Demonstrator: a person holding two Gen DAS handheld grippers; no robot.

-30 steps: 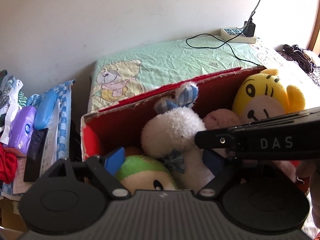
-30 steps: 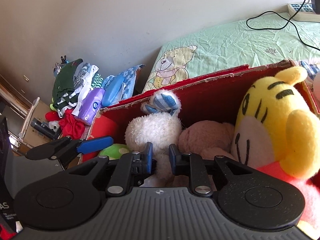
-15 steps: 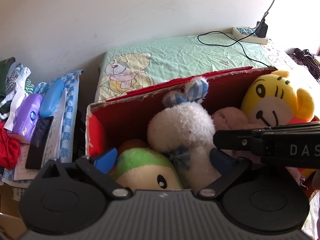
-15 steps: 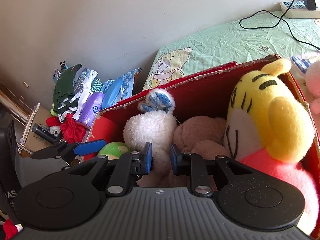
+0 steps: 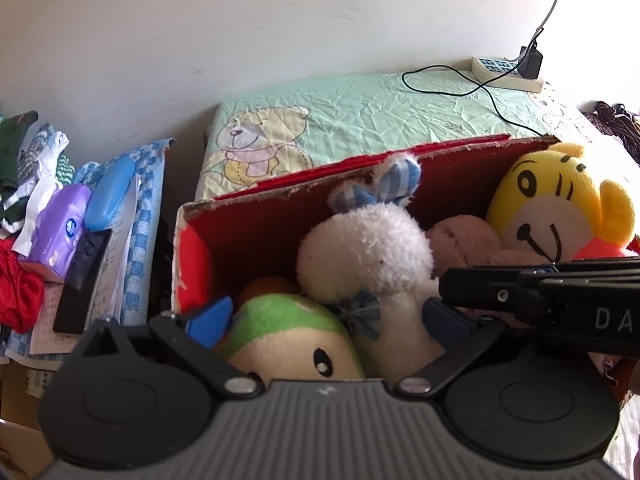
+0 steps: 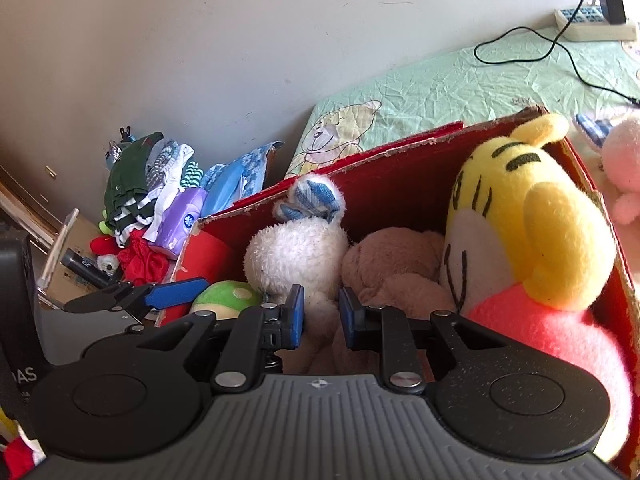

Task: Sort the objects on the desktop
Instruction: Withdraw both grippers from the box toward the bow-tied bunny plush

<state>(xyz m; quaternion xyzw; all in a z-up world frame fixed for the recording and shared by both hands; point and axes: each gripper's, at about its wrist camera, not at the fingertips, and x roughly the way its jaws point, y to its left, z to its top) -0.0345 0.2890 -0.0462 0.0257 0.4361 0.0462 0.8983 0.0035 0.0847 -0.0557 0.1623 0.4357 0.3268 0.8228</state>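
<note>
A red cardboard box [image 6: 404, 184] with a ragged rim lies just ahead of the right gripper [image 6: 322, 318], packed with plush toys. Nearest its fingertips: a white bunny [image 6: 296, 256] with blue-checked ears. Right: tan bear [image 6: 396, 264], then yellow tiger [image 6: 532, 240]. Left: green mushroom plush [image 6: 226, 294].

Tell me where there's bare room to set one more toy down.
Most open: the green bear-print sheet behind the red box, between the wall and the black cable. The box is crowded: white plush, tan plush, yellow tiger and green plush fill it. The shelf beside it is piled with clothes.
</note>
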